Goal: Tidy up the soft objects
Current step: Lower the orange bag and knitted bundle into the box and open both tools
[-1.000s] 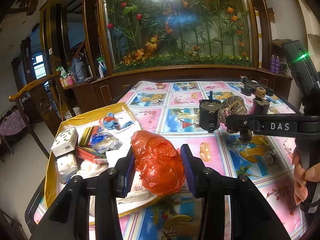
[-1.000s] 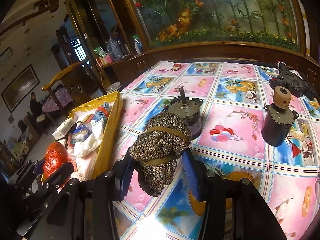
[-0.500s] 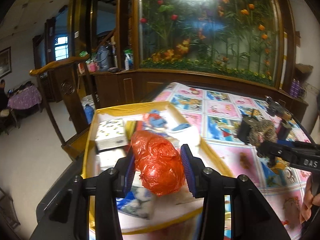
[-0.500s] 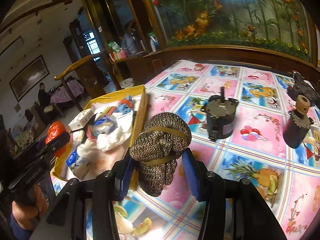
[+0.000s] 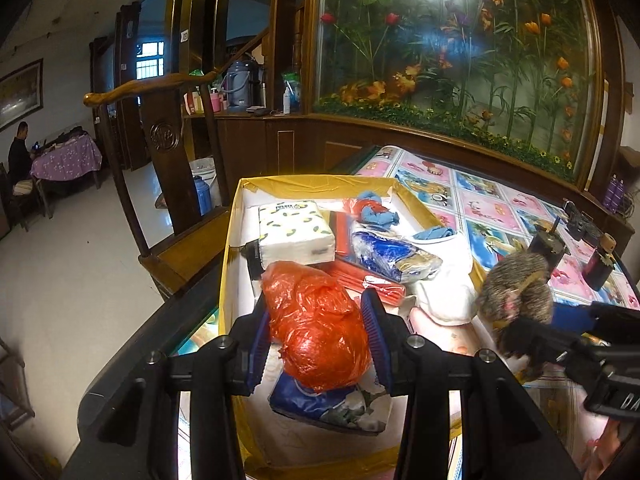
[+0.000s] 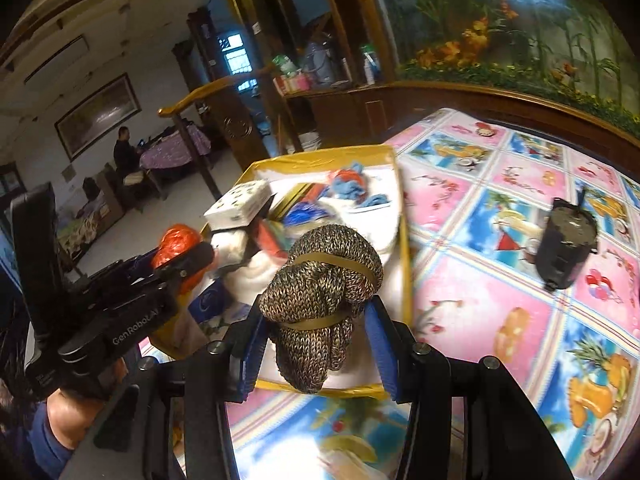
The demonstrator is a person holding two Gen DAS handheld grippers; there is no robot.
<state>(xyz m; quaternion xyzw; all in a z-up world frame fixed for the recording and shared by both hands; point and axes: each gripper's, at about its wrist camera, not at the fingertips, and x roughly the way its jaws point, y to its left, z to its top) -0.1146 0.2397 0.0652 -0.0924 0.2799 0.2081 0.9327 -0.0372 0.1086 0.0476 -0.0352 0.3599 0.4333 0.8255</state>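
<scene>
Both claws carry over the yellow box: left claw grasping the orange bag, right claw grasping the knitted bundle; next, I judge, lower and release.

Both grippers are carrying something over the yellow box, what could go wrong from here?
1. The box is already heaped with packs; the orange bag dropped by the left gripper may slide off the pile.
2. The knit bundle in the right gripper hangs near the box's near rim, so released now it might catch the rim or land on the table.
3. The grippers are close together and might bump.
</scene>
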